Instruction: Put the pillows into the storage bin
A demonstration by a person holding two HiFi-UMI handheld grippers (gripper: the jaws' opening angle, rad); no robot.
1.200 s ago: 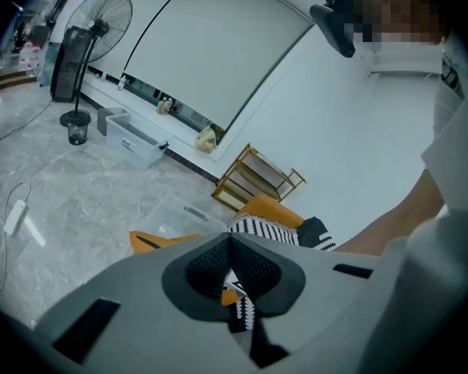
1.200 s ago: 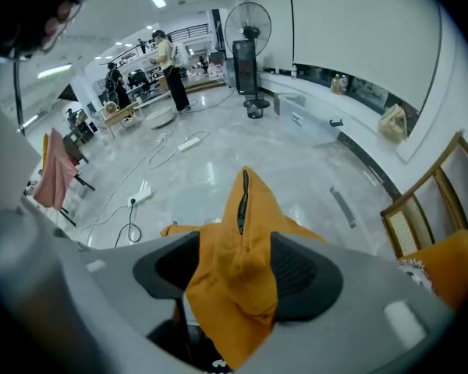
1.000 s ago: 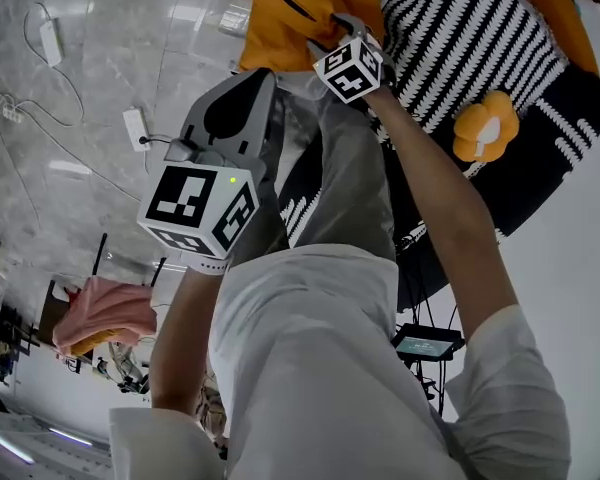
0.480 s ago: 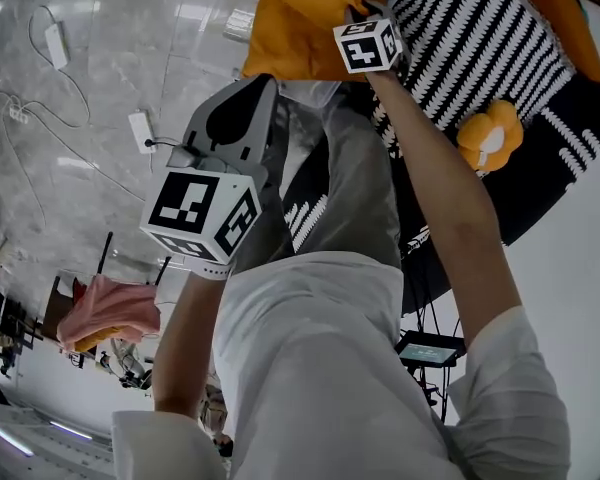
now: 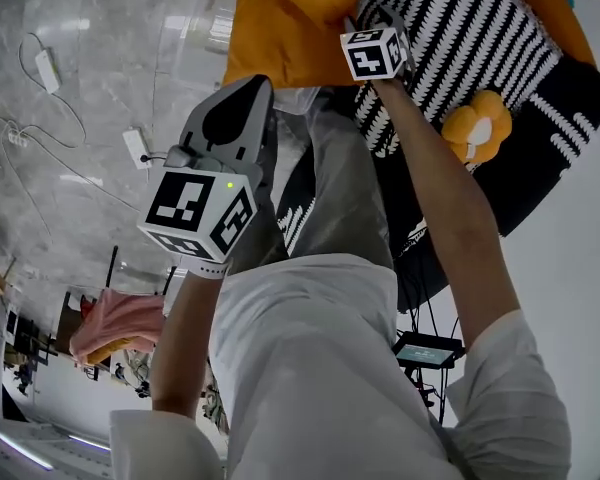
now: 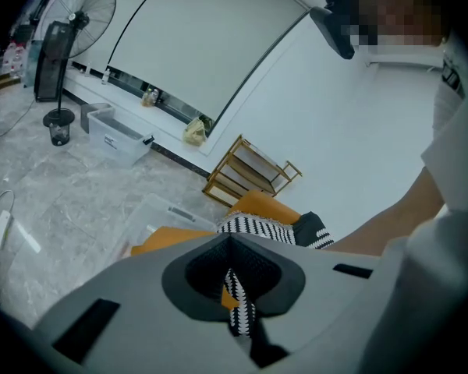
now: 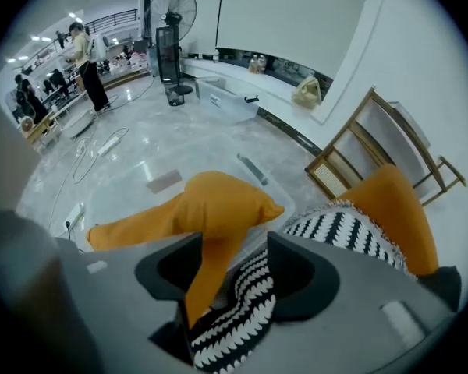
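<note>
Clear storage bin [image 7: 140, 193] on the grey floor [image 7: 179, 127], taken as the reference. The orange pillow [image 7: 210, 205] lies across the bin's opening. In the right gripper view its long axis runs side to side over the bin, and its pointed corner sticks out past the bin's right rim. Whether it sits fully inside cannot be told. That corner points at the black-and-white striped pillow [image 7: 347, 228], which lies outside the bin, just beside that rim. A second orange pillow [image 7: 394, 205] stands behind the striped one, farther from the bin. The right gripper [image 7: 234, 244] hangs at the bin's near edge, pointing steeply down. Its jaws stand apart and have just been opening. A drooping fold of the orange pillow and an edge of the striped pillow lie between them, unclamped. The left gripper [image 6: 231, 240] is held back from the bin, over the person's legs, with its jaws together on nothing
</note>
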